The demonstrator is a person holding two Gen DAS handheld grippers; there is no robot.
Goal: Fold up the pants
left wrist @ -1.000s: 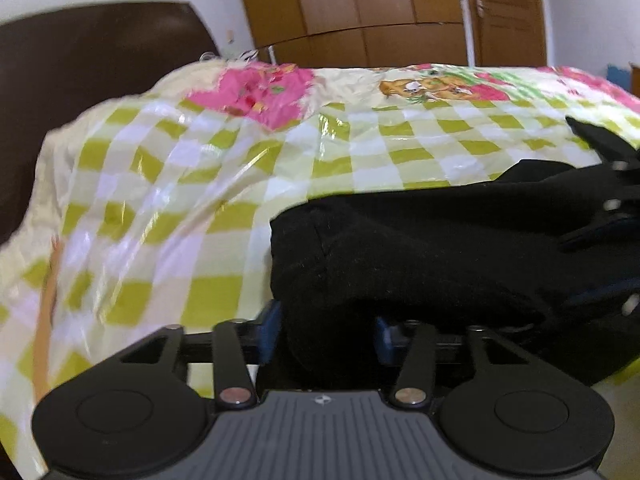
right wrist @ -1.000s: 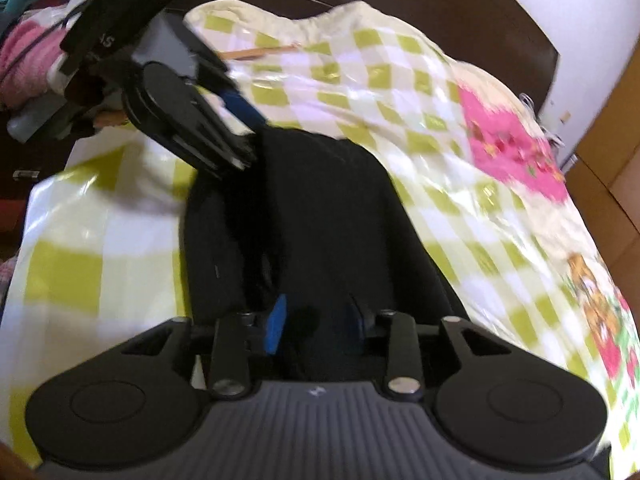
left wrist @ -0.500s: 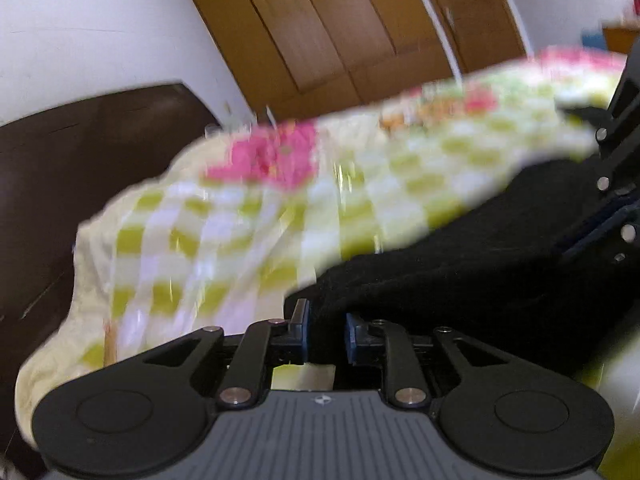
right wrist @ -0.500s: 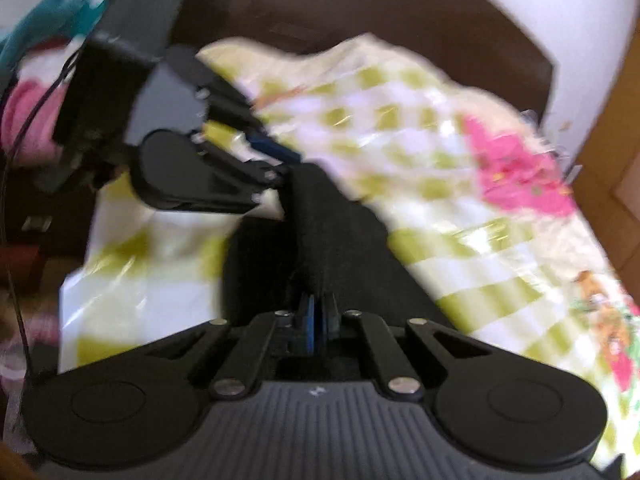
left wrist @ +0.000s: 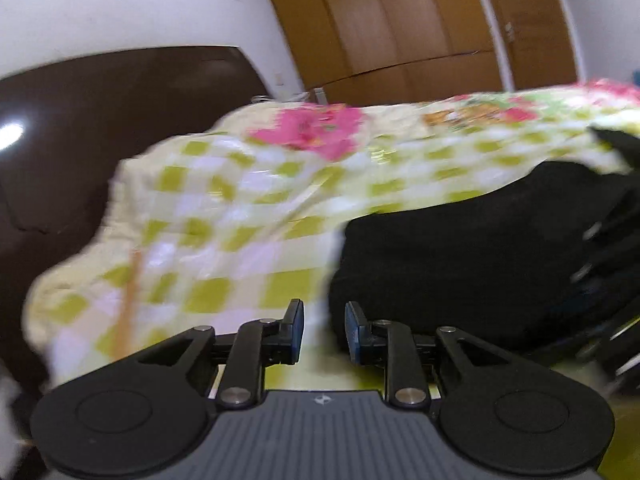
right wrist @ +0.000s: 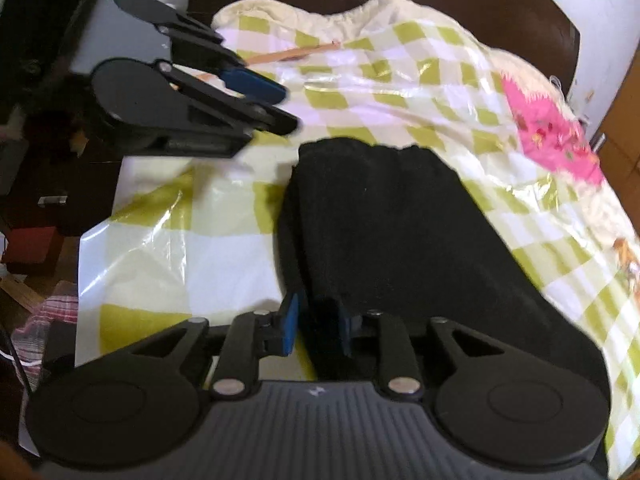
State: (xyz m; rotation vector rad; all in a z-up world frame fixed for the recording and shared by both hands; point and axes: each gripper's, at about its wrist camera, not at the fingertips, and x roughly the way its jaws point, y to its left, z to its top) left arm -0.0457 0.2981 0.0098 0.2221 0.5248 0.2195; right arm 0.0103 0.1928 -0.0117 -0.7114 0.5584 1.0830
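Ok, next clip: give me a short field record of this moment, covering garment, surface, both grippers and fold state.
garment: black pants, folded into a compact stack
surface: green-checked plastic sheet over a bed
left gripper: jaws open, empty, at the near edge of the stack
right gripper: jaws open, straddling the stack's corner, not clamped
fold state: appears folded and released
image quality: left view motion-blurred

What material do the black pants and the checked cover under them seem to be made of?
Pants: probably a soft knit or fleece, matte; the black surface gives no shine and looks slightly fuzzy.
Cover: likely a plastic or plastic-coated sheet, glossy; it shows bright glare and crinkly creases.
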